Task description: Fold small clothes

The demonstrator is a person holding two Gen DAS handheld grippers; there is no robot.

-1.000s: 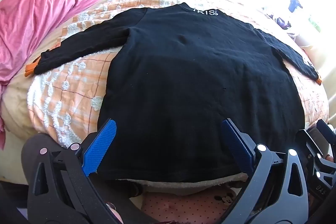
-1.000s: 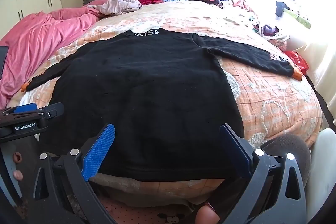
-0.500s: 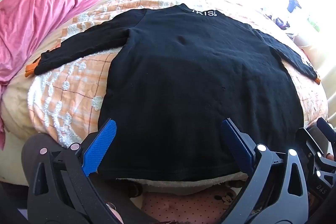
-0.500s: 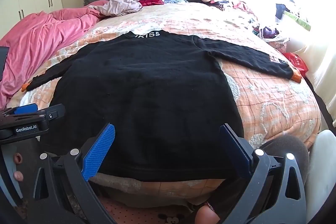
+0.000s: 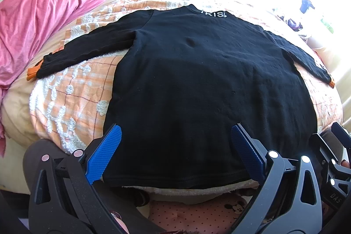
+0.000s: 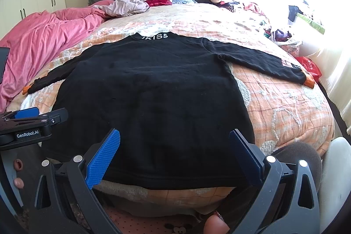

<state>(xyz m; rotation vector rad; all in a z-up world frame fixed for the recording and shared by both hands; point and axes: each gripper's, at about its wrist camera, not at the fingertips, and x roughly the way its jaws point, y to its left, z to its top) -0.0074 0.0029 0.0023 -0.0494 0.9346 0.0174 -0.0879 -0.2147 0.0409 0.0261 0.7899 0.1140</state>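
A black sweater (image 5: 197, 91) lies flat on the bed (image 5: 72, 102); the left hand-held gripper (image 5: 175, 150) and right hand-held gripper (image 6: 174, 150) hover wide, empty, near its hem.

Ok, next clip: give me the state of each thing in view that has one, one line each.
Black sweater: spread flat on the bed, unfolded, both sleeves out to the sides, collar at the far end.
Left gripper: open, fingers empty, over the sweater's near hem.
Right gripper: open, fingers empty, over the near hem.
Pink blanket: crumpled along the bed's left side.
Pale garment: bunched up by the headboard.
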